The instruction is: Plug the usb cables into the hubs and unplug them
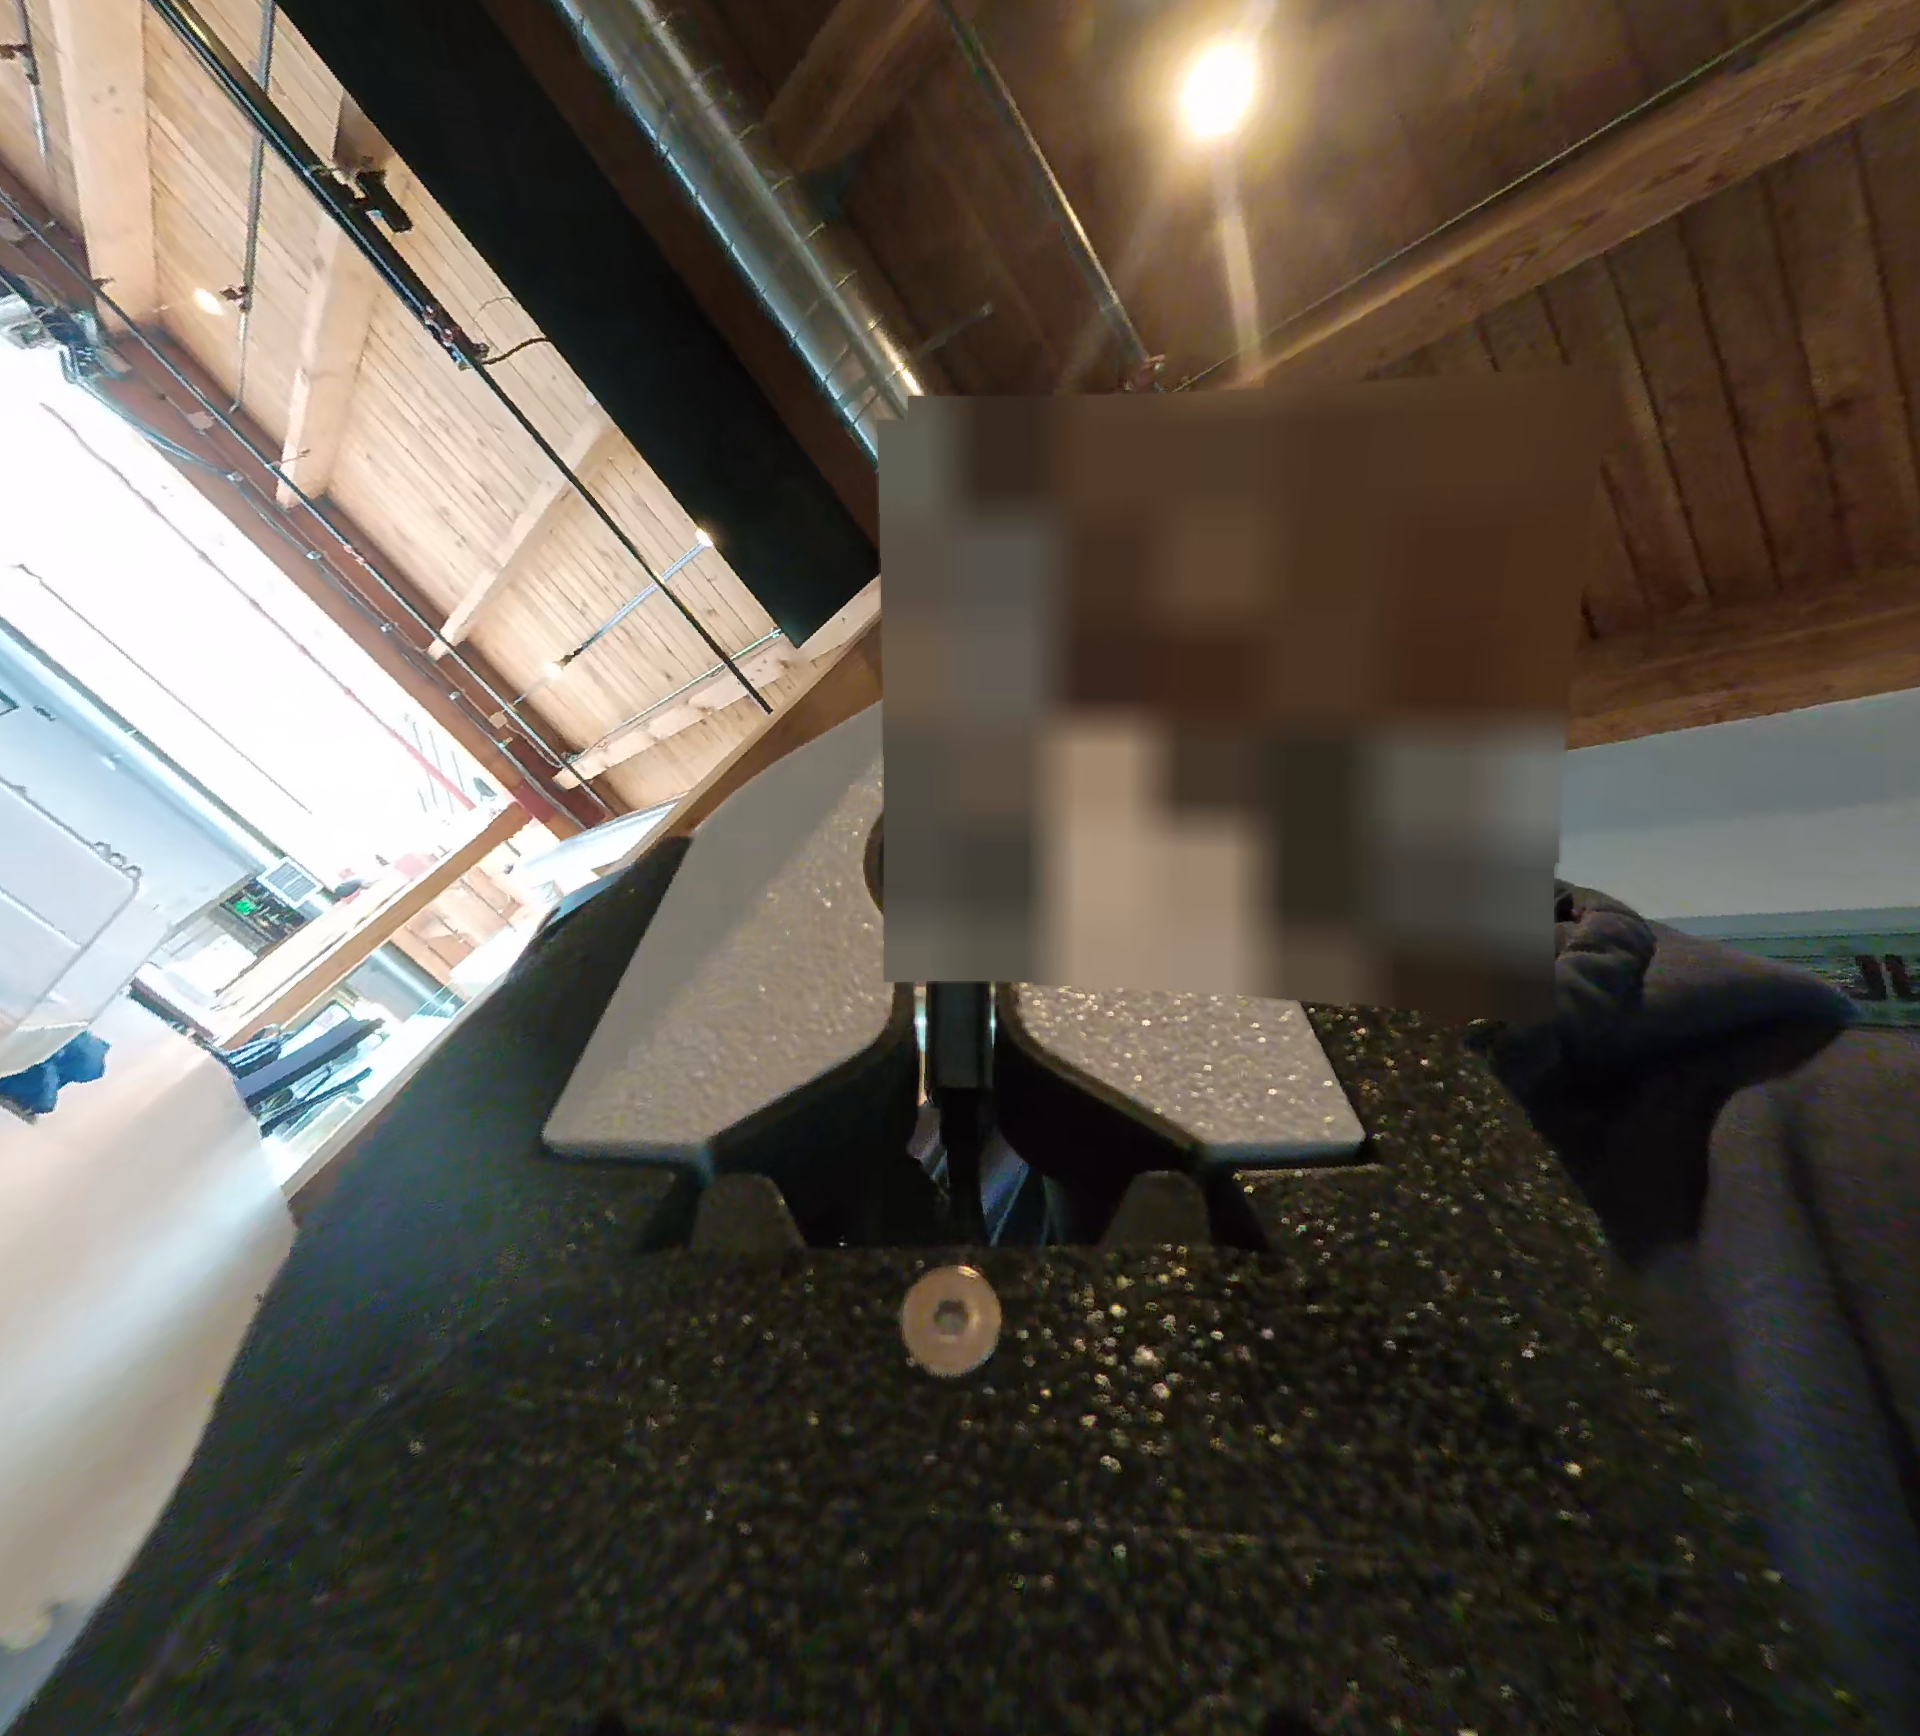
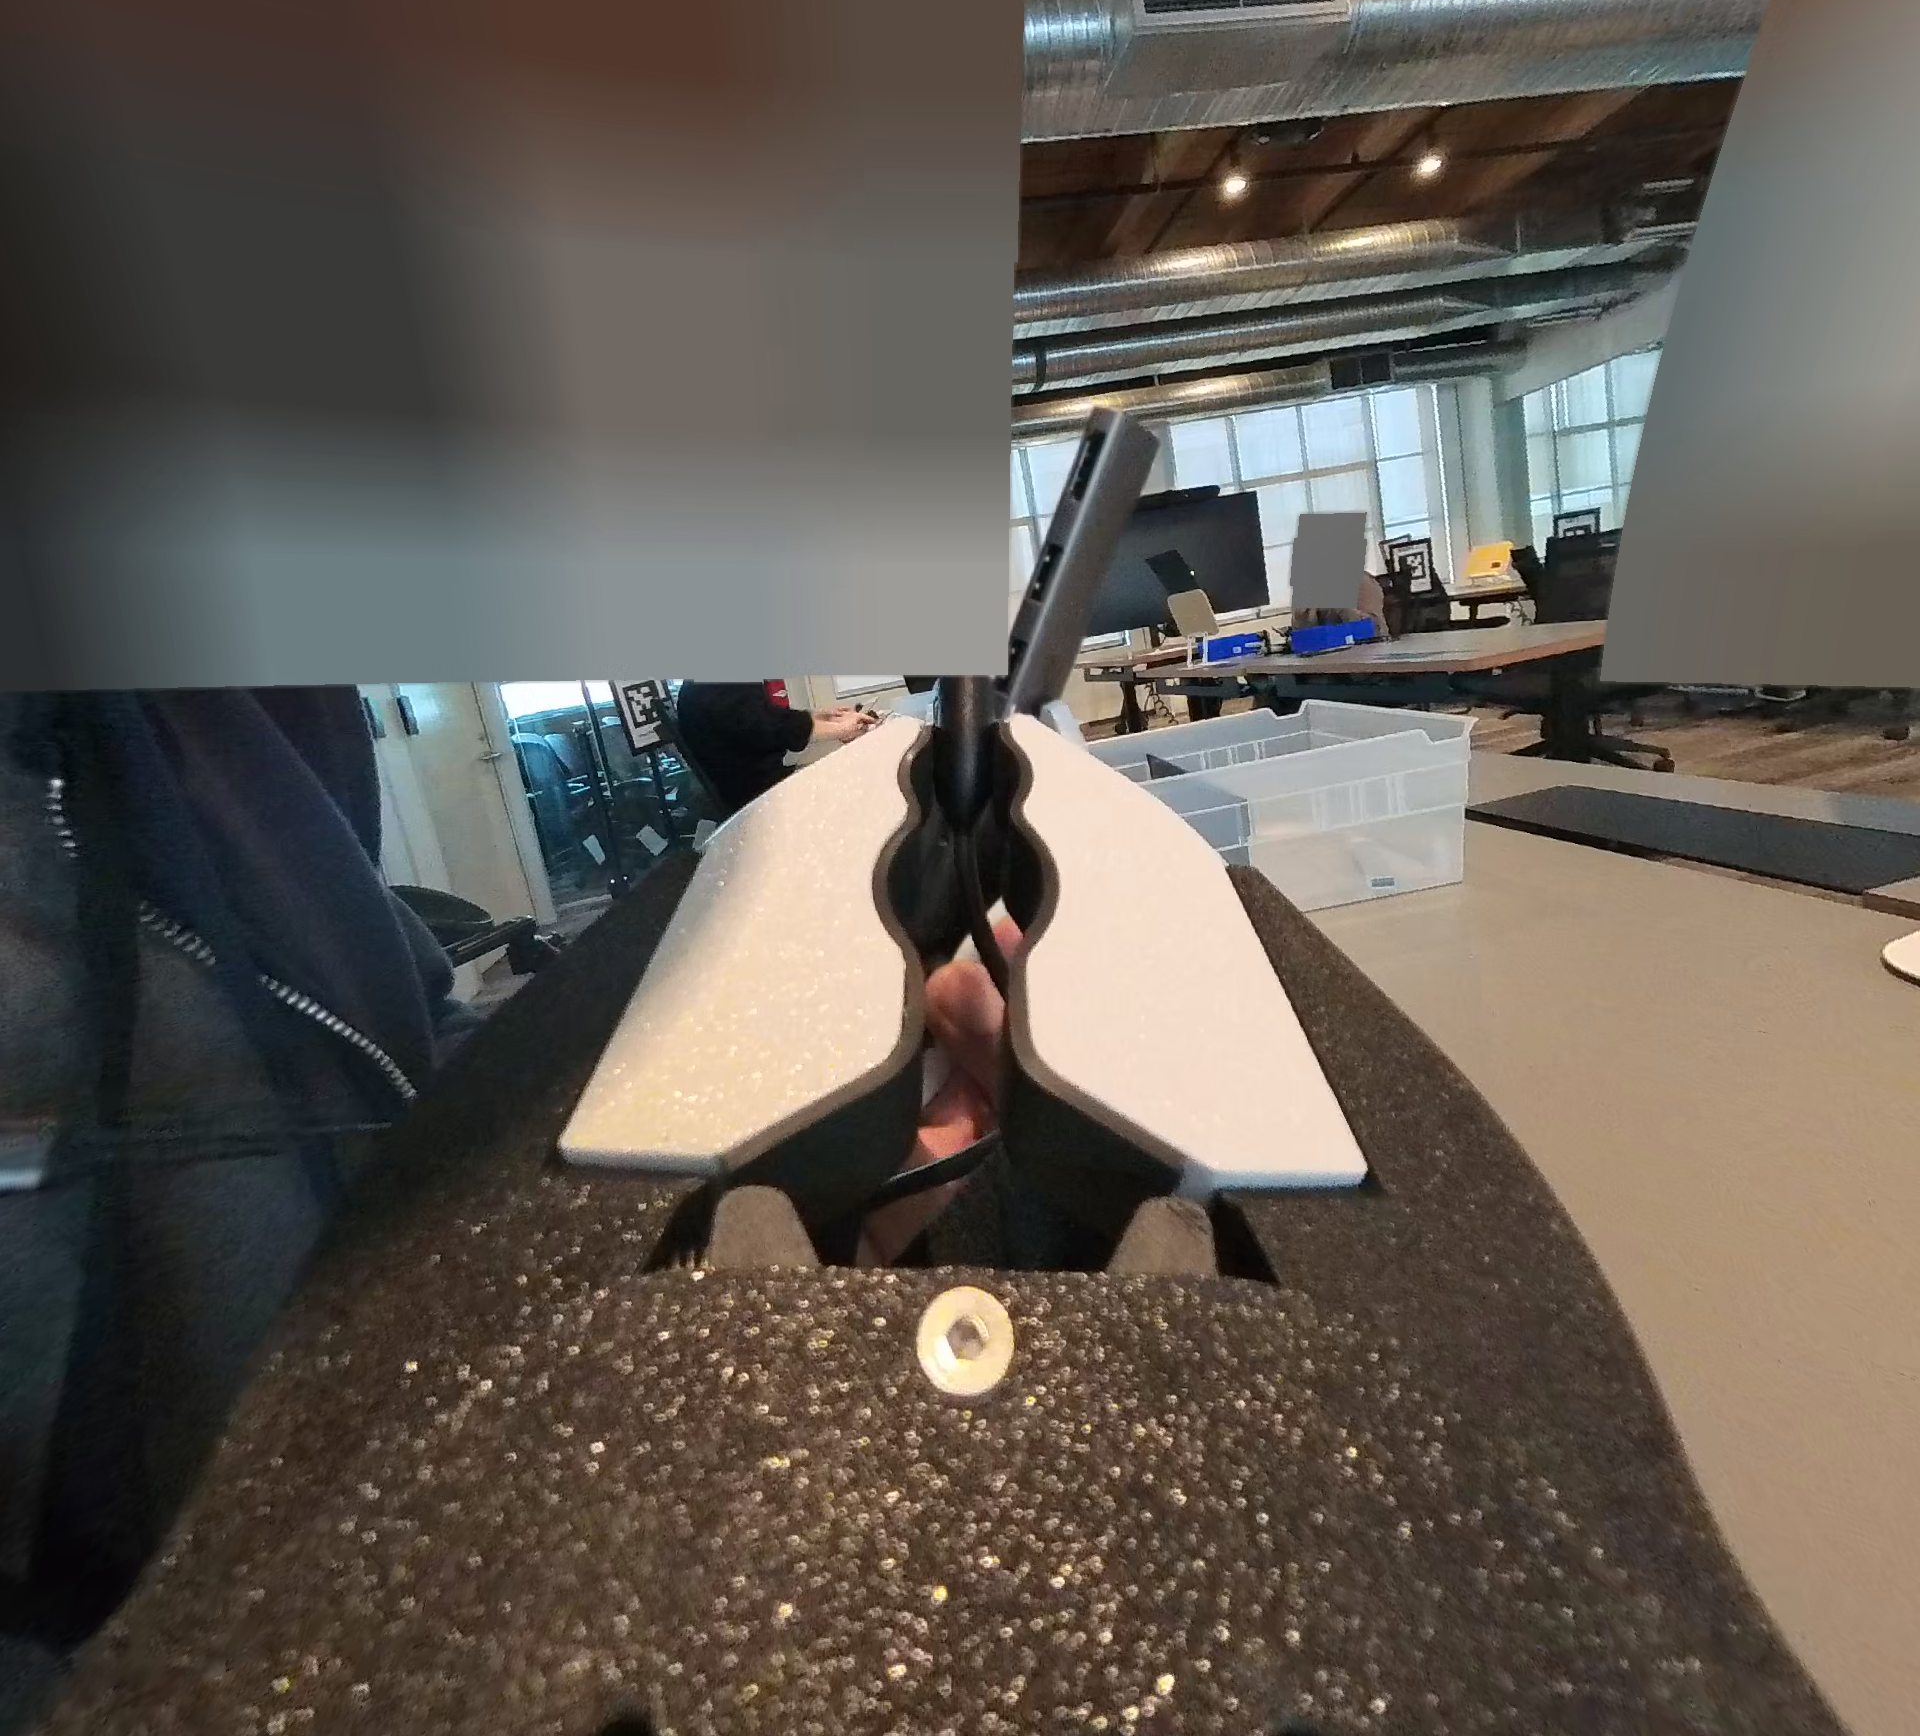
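Observation:
In the right wrist view my right gripper is shut on a black cable where it joins a slim grey USB hub. The hub sticks up and to the right past the fingertips, with its row of ports facing left. The cable runs back between the fingers, and a person's finger shows behind them. In the left wrist view my left gripper points up at the ceiling and is shut on a thin black cable or plug. Its fingertips and the thing's far end are hidden by a blurred patch.
A grey table lies to the right, with a clear plastic bin, a dark mat and a white round object at the edge. A person's dark zipped jacket is close on the left; a dark sleeve is on the right.

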A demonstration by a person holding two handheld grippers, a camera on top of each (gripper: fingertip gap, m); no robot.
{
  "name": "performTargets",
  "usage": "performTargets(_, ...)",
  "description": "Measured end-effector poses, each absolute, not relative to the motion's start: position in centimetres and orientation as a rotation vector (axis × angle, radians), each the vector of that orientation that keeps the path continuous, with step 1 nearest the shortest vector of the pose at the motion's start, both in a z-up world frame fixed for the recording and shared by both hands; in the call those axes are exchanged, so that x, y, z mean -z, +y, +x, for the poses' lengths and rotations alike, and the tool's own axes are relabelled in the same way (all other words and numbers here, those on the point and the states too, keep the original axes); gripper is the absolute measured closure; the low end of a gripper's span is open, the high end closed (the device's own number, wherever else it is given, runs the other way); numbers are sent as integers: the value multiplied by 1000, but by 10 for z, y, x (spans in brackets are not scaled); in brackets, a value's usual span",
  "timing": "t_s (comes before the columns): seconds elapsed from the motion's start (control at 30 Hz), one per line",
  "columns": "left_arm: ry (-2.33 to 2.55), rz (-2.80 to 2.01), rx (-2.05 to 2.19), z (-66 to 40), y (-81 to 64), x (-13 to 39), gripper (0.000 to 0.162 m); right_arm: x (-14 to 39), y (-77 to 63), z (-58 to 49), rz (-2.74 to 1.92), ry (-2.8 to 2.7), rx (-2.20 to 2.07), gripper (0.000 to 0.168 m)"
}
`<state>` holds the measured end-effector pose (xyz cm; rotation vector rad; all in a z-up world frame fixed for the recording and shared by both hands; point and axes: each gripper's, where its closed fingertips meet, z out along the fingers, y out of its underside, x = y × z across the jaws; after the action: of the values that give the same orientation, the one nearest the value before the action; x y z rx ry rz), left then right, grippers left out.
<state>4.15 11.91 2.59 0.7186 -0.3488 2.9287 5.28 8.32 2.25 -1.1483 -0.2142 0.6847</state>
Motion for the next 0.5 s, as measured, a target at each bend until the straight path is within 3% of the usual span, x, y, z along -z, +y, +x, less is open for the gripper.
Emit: performTargets(0.5, -967, 1185, -2917, 46, 112, -18, 153, -10, 97, 63, -1315, -136, -697, 158)
